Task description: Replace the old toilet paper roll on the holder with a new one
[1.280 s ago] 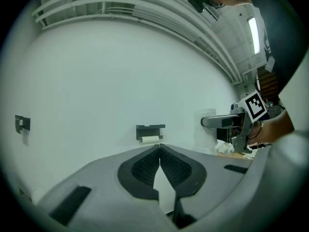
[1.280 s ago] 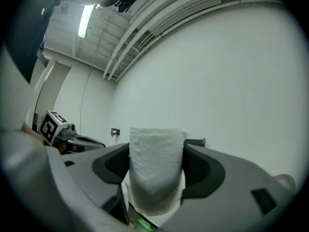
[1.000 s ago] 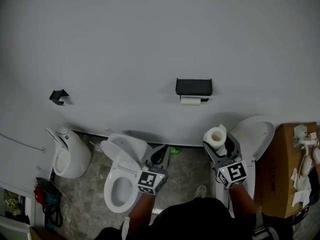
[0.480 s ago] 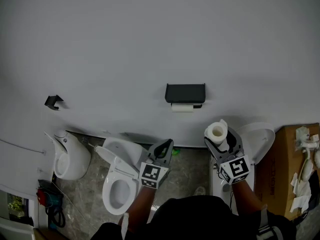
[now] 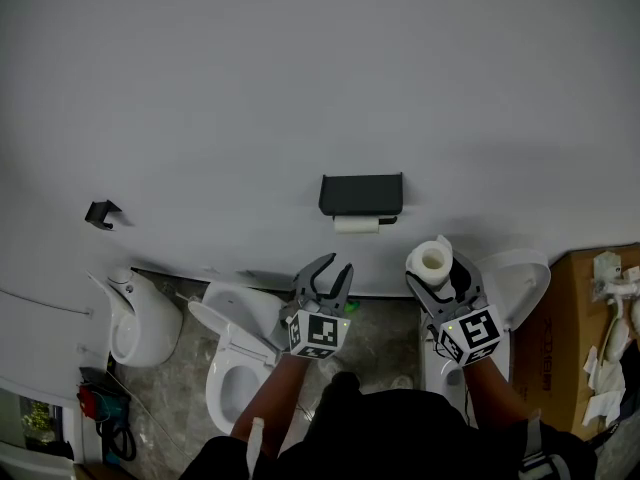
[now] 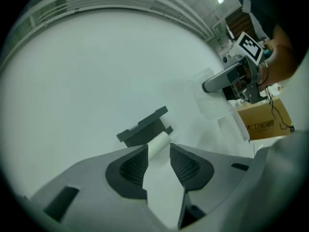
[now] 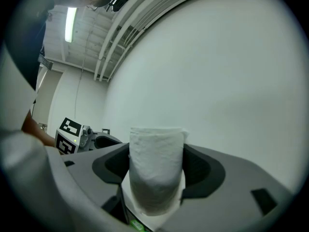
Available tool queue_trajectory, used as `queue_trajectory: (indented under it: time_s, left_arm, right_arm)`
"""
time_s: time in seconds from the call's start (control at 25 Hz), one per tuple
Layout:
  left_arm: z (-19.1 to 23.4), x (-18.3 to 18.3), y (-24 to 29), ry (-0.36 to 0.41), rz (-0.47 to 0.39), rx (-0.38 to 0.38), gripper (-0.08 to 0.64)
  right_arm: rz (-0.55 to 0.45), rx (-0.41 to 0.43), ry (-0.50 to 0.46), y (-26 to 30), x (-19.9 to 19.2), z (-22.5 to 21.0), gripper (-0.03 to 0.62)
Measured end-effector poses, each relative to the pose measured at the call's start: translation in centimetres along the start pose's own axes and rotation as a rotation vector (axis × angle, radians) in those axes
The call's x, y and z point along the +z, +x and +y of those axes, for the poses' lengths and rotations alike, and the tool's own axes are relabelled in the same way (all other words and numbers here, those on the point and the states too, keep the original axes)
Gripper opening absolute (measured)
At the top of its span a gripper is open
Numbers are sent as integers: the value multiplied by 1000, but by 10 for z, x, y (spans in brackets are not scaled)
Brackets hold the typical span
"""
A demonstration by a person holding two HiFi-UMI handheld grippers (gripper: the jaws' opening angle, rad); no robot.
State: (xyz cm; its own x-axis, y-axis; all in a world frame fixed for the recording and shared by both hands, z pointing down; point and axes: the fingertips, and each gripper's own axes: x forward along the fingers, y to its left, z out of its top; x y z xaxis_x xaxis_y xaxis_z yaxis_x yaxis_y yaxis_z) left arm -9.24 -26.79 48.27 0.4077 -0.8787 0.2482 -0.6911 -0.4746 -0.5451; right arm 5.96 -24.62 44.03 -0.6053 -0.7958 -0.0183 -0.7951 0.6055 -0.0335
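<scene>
A black paper holder (image 5: 360, 194) hangs on the white wall with a thin old roll (image 5: 356, 224) under it. My left gripper (image 5: 333, 268) is below and slightly left of it, short of the wall. Its jaws are opening and nothing is between them. In the left gripper view the holder (image 6: 143, 126) and old roll (image 6: 159, 143) show through the gap of the left gripper (image 6: 158, 151), farther off. My right gripper (image 5: 437, 268) is shut on a full new roll (image 5: 432, 259), held upright to the right of the holder. The new roll (image 7: 157, 168) fills the right gripper (image 7: 157, 170).
Below on the stone floor are a toilet (image 5: 230, 368) with its lid up, a second toilet lid (image 5: 515, 278) at the right and a urinal (image 5: 135, 318) at the left. A cardboard box (image 5: 580, 338) stands far right. A small black hook (image 5: 100, 213) is on the wall.
My left gripper has rolled, come up closer under the holder, and its jaws have gone from shut to parted. The right gripper keeps the new roll and sits nearer the holder.
</scene>
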Motion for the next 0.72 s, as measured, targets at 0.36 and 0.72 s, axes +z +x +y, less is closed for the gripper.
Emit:
queue_trajectory:
  time_s: [0.36, 0.72]
  left_arm:
    - [-2, -2, 47, 485, 93, -15, 209]
    - [-5, -24, 89, 703, 217, 28, 238]
  right_arm:
    - [17, -16, 43, 13, -6, -9, 305]
    - [9, -7, 44, 20, -5, -17, 305]
